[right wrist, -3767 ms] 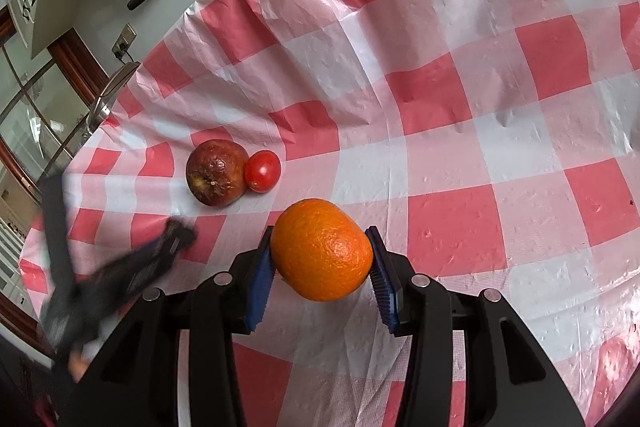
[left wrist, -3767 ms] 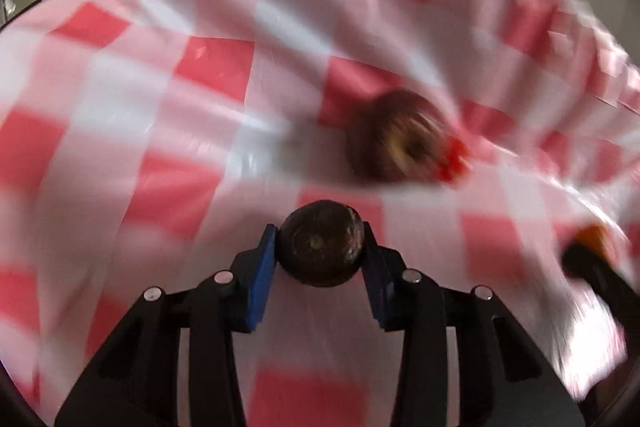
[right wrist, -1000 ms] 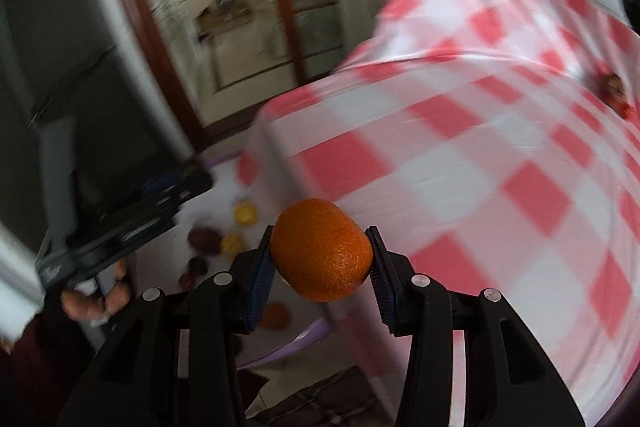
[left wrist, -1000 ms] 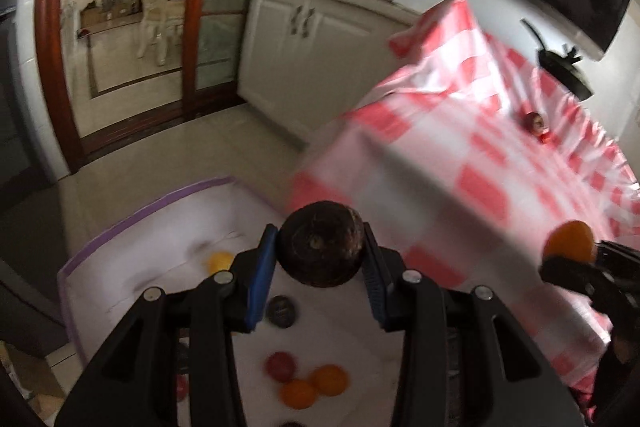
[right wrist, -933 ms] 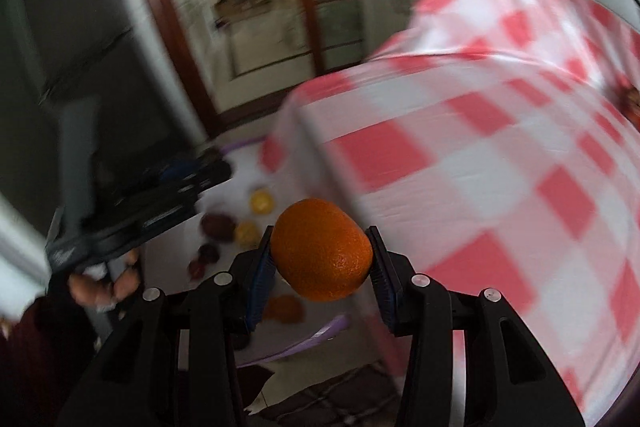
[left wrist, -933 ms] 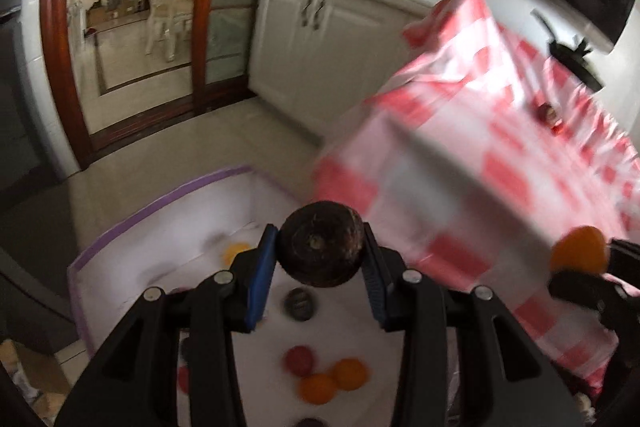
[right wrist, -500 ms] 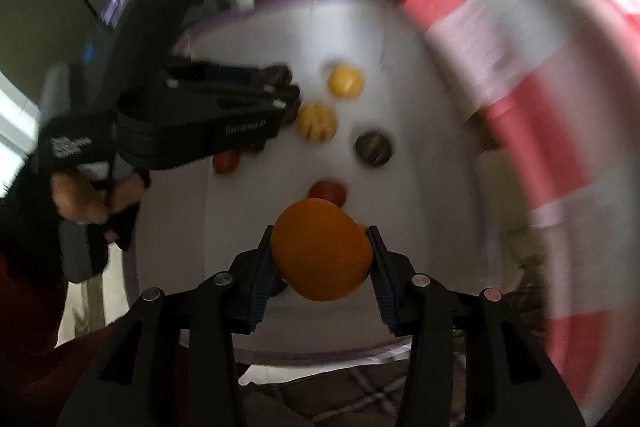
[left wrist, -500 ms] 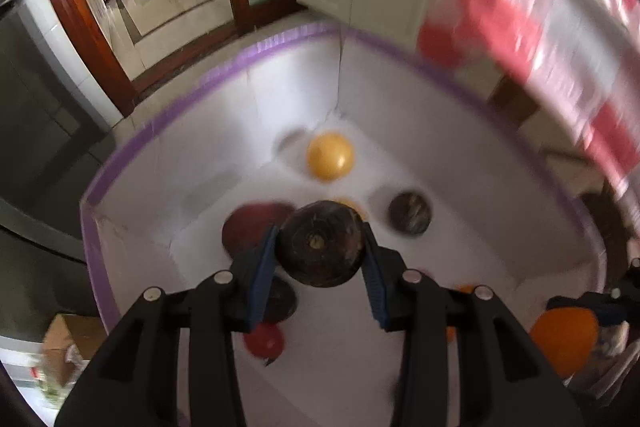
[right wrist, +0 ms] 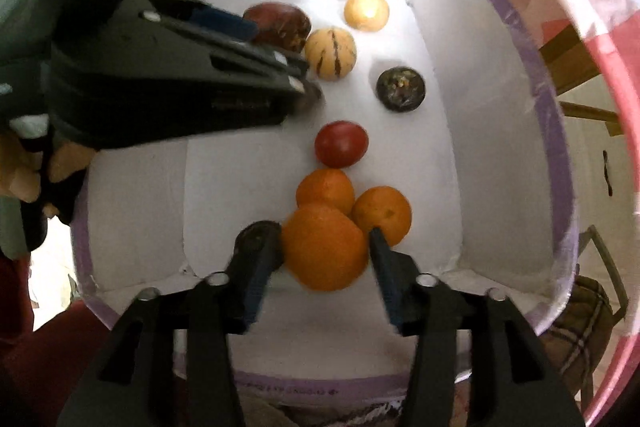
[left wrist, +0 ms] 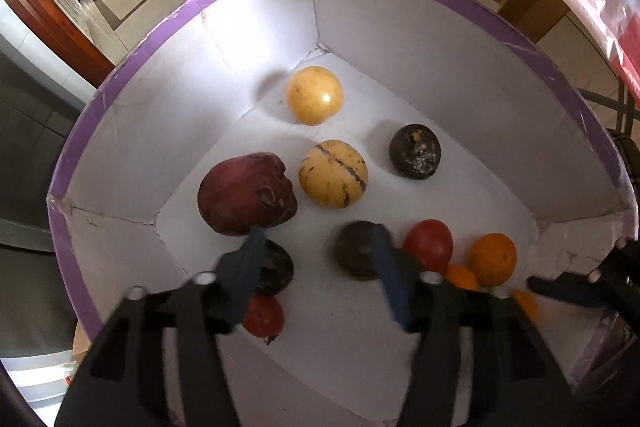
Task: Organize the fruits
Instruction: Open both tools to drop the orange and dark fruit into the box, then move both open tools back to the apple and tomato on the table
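Three round oranges (right wrist: pixel 324 247) — white box (right wrist: pixel 440 107).

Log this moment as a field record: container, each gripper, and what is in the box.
Container: white box with purple rim
Left gripper: jaws just opening, nothing gripped; dark round fruit beneath
Right gripper: jaws just opening, orange loose between them
Also inside: striped yellow fruit, wrinkled red apple, tomato
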`<state>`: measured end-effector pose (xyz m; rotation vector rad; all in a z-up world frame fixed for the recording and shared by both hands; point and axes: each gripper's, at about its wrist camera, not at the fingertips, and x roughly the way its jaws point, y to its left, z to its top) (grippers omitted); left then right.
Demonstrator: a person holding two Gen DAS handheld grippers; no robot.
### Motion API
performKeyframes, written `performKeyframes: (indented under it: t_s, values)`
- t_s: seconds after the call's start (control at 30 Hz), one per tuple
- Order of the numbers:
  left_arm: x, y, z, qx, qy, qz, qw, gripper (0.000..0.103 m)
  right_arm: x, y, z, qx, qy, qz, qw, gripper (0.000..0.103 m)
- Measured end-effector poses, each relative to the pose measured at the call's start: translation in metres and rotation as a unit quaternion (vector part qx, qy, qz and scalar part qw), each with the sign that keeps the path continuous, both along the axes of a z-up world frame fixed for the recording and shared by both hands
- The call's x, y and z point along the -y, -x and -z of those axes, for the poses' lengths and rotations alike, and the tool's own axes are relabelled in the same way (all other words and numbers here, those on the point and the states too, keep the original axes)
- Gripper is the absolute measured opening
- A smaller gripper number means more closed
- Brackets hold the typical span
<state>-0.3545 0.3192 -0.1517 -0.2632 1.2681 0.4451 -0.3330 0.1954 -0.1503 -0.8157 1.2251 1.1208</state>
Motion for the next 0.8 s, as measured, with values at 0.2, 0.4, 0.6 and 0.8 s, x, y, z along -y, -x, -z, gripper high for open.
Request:
performKeyframes:
  t_s: [0.2,0.4,0.6,0.8]
  values:
    - [-0.009,0.001,-0.009,0.015,-0.015,-0.034,0.9992,0.08,0.011,-0.007,-0.029,-0.023,-0.05,0.017,0.998,0.06]
    - [-0.03,0.014,-0.072,0.098,-0.101,-0.128,0.9816,0.082,0.035,-0.026,-0.111,-0.047,-0.176,0.044,0.982,0.06]
    - [0.015,0.018,-0.18,0.336,-0.141,-0.115,0.9239,0.101,0.096,-0.065,-0.207,0.05,-0.313,0.112,0.942,0.08]
    - [0.087,-0.064,-0.242,0.405,-0.104,-0.008,0.9083,0.101,0.189,-0.119,-0.236,0.141,-0.348,0.247,0.893,0.087]
